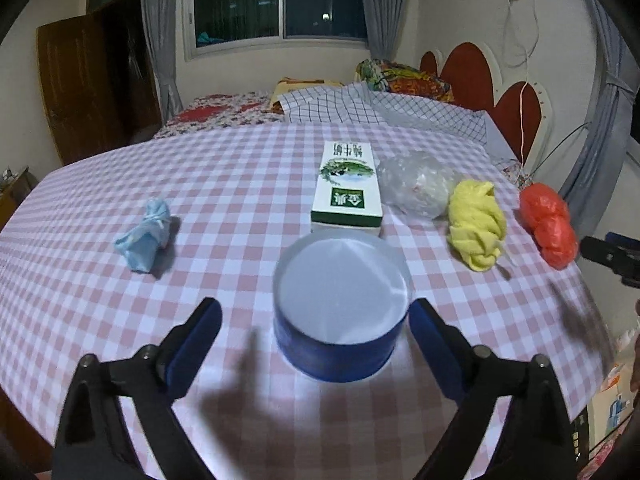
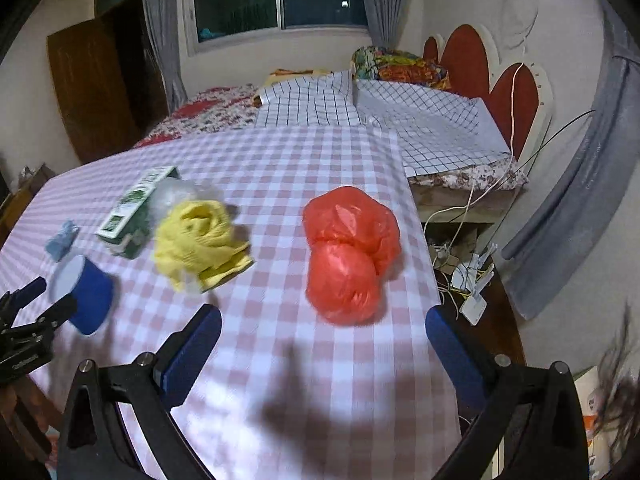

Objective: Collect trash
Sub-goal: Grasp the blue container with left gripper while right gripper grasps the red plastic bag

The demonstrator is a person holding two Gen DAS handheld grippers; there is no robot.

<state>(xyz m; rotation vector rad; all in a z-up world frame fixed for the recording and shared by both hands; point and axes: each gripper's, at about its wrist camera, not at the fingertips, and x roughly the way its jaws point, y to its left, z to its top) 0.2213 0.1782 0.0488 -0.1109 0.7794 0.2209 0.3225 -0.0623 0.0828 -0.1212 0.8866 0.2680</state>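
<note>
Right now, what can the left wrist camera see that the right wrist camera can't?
Only the left wrist view looks down into the blue tub, which is empty. Only the right wrist view shows the tangle of white cables beside the table. Both show the red bag, yellow cloth, green-and-white box and blue wad.

A table under a pink-and-white checked cloth (image 1: 240, 184) filled the foreground. Beyond it, at twelve o'clock, stood a bed with a floral red coverlet (image 1: 224, 114) and a blue-lined white grid sheet (image 1: 332, 108). A dark sliding window (image 1: 280, 2) hung above, flanked by grey curtains (image 1: 158, 40). A brown wooden door (image 1: 80, 88) stood at ten o'clock; a red petal-shaped headboard (image 1: 472, 66) at two o'clock against the cream wall (image 1: 452, 8).
</note>
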